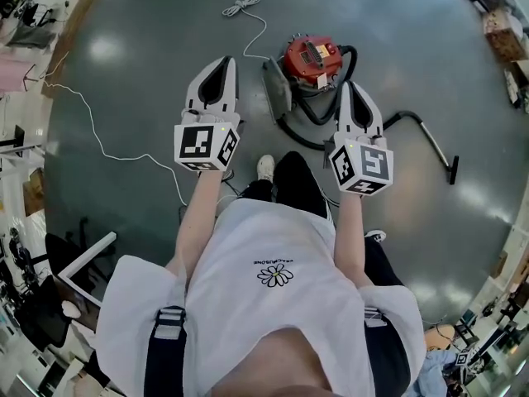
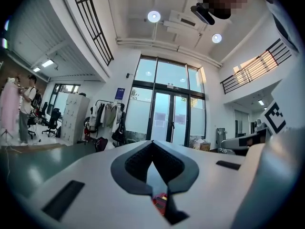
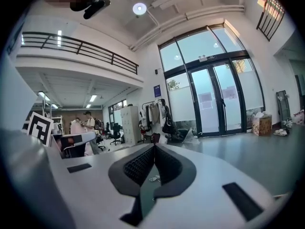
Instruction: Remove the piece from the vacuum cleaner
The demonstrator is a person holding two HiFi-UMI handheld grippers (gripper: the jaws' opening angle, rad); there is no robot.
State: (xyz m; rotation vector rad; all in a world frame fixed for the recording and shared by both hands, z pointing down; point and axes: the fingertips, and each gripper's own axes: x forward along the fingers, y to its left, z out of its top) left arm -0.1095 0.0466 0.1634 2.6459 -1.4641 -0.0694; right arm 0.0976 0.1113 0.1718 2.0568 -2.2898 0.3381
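A red canister vacuum cleaner [image 1: 312, 59] stands on the dark green floor ahead of me. Its black hose [image 1: 307, 106] loops around it and runs into a wand [image 1: 430, 139] that lies out to the right. A grey flat nozzle piece [image 1: 277, 89] leans at the vacuum's left side. My left gripper [image 1: 225, 61] hangs in the air left of the vacuum, shut and holding nothing. My right gripper [image 1: 347, 86] hovers just right of it, also shut and holding nothing. In the left gripper view the jaws [image 2: 152, 143] meet at the tips, with a bit of red vacuum [image 2: 159, 202] below them. The right gripper [image 3: 154, 147] has its tips touching too.
A white power cord [image 1: 242, 5] lies coiled beyond the vacuum, and a thin white cable [image 1: 99, 139] trails across the floor at left. Desks and chairs [image 1: 50, 288] crowd the lower left, boxes [image 1: 502, 31] the upper right. A person [image 2: 26, 109] stands far off by glass doors [image 2: 167, 113].
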